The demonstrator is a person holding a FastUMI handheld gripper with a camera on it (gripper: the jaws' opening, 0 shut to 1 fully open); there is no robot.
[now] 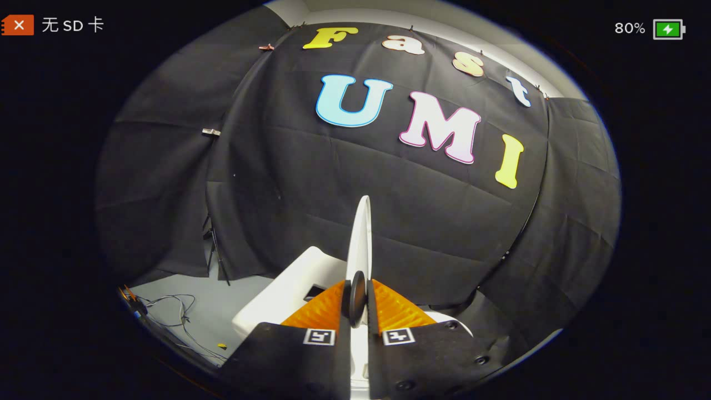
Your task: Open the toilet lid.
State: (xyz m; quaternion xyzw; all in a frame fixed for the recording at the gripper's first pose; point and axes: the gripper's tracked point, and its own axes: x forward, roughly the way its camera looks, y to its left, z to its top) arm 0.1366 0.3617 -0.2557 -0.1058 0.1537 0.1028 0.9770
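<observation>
The white toilet lid point(361, 239) stands raised, seen edge-on, rising up from between my fingers. My gripper point(358, 303) is shut on the lid's edge, one finger pressing on each face. A dark round bumper sits on the lid right at the fingertips. Behind and to the left of the lid lies the white toilet tank point(289, 291), with a dark patch on its top. The toilet bowl is hidden below my fingers.
The booth's black cloth wall point(389, 183) hangs close behind the toilet. Grey floor point(178, 311) with loose cables point(172, 303) lies to the left. A light stand's legs point(214, 250) stand at the foot of the cloth on the left.
</observation>
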